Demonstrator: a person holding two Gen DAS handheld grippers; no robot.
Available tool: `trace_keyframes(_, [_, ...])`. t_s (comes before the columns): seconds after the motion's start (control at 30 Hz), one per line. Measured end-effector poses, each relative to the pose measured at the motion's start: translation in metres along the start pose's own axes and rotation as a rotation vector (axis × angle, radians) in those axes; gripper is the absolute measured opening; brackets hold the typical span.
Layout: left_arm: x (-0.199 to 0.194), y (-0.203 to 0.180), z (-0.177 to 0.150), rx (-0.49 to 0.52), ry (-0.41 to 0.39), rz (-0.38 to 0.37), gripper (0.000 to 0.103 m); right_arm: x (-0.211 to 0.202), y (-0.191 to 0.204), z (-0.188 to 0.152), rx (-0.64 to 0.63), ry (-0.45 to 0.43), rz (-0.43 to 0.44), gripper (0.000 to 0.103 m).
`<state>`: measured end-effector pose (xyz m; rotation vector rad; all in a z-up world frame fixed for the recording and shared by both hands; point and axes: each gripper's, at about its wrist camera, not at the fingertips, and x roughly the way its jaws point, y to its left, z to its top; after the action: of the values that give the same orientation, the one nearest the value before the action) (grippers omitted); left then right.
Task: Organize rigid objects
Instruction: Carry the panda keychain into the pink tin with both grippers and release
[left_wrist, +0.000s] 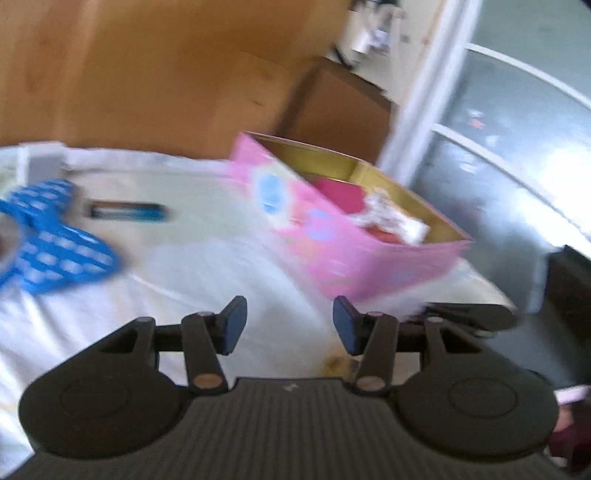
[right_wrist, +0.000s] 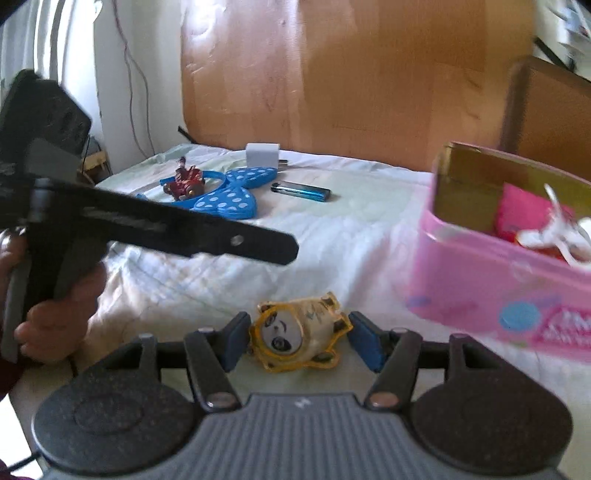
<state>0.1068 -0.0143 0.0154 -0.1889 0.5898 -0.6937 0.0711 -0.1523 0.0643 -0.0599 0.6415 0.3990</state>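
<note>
Left claw (left_wrist: 290, 325) hangs spread over the white sheet (left_wrist: 207, 266), gripping nothing, pink box (left_wrist: 354, 236) just ahead. Right claw (right_wrist: 295, 341) straddles the yellow panda toy (right_wrist: 297, 338) on the sheet, jaws wide, left pad apparently touching.

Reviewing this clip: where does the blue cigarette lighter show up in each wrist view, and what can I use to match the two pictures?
Left wrist view: the blue cigarette lighter lies at centre-left on the white bedsheet, blurred.
Right wrist view: the lighter lies at upper centre, further off.
Shared landmark: the blue polka-dot bow headband left of the lighter in both views; the open pink tin box lies to its right.
</note>
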Motion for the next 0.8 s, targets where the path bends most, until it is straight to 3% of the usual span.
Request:
trace_keyframes(0.13, [0.002, -0.020, -0.009, 0.003, 0.045, -0.021, 0.054, -0.002, -0.006, -0.004, 0.022, -0.005, 0.023, 0.068])
trace_keyframes(0.2, [0.003, -0.027, -0.014, -0.001, 0.070, -0.021, 0.054, -0.002, -0.003, -0.005, 0.012, -0.005, 0.044, 0.077])
trace_keyframes(0.27, [0.005, -0.034, -0.017, 0.011, 0.092, -0.016, 0.056, -0.004, 0.001, -0.008, -0.018, -0.008, 0.052, 0.078])
trace_keyframes(0.33, [0.014, -0.039, -0.021, 0.036, 0.141, 0.020, 0.054, -0.004, 0.005, -0.010, -0.041, -0.009, 0.044, 0.069])
trace_keyframes(0.37, [0.017, -0.036, -0.022, 0.015, 0.142, 0.026, 0.051, -0.005, 0.006, -0.010, -0.054, -0.012, 0.032, 0.052])
trace_keyframes(0.43, [0.018, -0.035, -0.019, 0.001, 0.141, 0.042, 0.044, -0.009, 0.005, -0.010, -0.045, -0.031, 0.034, 0.052])
trace_keyframes(0.53, [0.009, -0.043, -0.003, -0.012, 0.106, 0.007, 0.042, -0.021, -0.001, -0.011, -0.021, -0.093, 0.028, 0.052])
trace_keyframes(0.7, [0.010, -0.077, 0.038, 0.111, 0.013, -0.007, 0.042, -0.051, -0.014, 0.011, -0.056, -0.262, -0.056, 0.052])
trace_keyframes(0.8, [0.028, -0.091, 0.059, 0.160, -0.011, -0.002, 0.042, -0.055, -0.032, 0.026, -0.045, -0.307, -0.101, 0.052])
